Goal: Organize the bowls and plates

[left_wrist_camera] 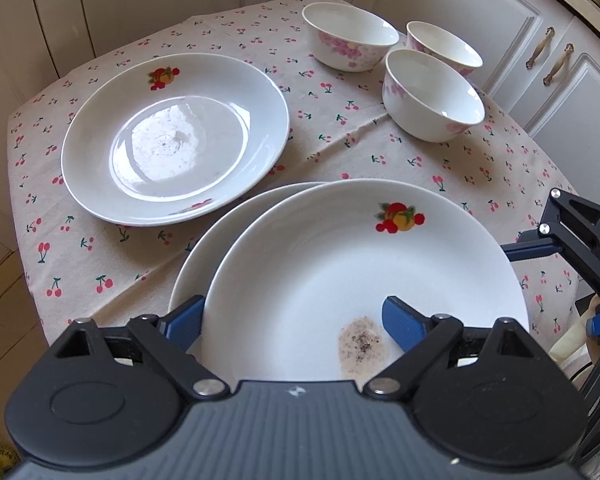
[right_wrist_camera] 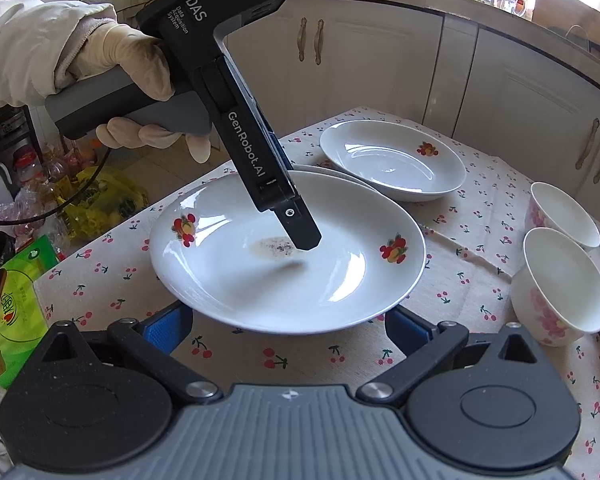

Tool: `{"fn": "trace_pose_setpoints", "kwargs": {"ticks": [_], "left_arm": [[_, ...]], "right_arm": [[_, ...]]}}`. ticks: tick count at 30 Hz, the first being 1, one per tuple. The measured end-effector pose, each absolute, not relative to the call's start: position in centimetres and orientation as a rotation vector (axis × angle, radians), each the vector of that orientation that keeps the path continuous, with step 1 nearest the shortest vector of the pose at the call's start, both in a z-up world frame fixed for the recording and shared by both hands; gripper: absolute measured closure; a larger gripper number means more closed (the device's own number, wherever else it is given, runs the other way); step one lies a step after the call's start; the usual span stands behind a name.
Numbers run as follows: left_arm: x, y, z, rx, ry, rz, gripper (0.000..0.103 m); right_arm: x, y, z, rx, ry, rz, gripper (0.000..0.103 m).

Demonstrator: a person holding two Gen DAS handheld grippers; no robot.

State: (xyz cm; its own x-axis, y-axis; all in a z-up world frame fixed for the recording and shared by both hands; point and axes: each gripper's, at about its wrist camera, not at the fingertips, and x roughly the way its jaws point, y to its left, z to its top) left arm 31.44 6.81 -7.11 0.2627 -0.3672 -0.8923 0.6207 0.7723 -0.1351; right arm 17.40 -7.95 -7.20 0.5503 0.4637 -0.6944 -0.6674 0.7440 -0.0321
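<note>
A white fruit-print plate with a brown stain (left_wrist_camera: pixel 340 280) (right_wrist_camera: pixel 288 256) is held tilted above a second plate (left_wrist_camera: pixel 204 256) (right_wrist_camera: pixel 332 174) on the cherry tablecloth. My left gripper (left_wrist_camera: pixel 292 320) (right_wrist_camera: pixel 300 236) is shut on the stained plate's rim, one finger inside the plate and one outside. A third plate (left_wrist_camera: pixel 176 136) (right_wrist_camera: pixel 392 160) lies apart farther back. Three pink-flowered bowls (left_wrist_camera: pixel 350 36) (left_wrist_camera: pixel 444 48) (left_wrist_camera: pixel 432 94) stand at the table's far right. My right gripper (right_wrist_camera: pixel 288 328) is open just below the held plate's near edge, touching nothing.
The small table (left_wrist_camera: pixel 340 152) is covered by a cherry-print cloth and stands among cream cabinets (right_wrist_camera: pixel 380 64). Bags, a green box (right_wrist_camera: pixel 16 308) and bottles clutter the floor to its left in the right wrist view.
</note>
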Motion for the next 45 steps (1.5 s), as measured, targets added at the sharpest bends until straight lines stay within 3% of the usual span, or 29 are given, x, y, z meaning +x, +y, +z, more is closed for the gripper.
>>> {"fn": "trace_pose_setpoints", "kwargs": {"ticks": [19,45], "left_arm": [[30.7,8.4,-6.1,0.208,1.069,-0.624,0.010],[26.4,11.5,-0.5,0.093,0.758,-0.474,0.009]], "right_arm": [[17.5,-8.6,-7.4,-0.301,0.724,0.640,0.000],[18.9,-12.7,-1.7,-0.348,0.586,0.592,0.000]]}}
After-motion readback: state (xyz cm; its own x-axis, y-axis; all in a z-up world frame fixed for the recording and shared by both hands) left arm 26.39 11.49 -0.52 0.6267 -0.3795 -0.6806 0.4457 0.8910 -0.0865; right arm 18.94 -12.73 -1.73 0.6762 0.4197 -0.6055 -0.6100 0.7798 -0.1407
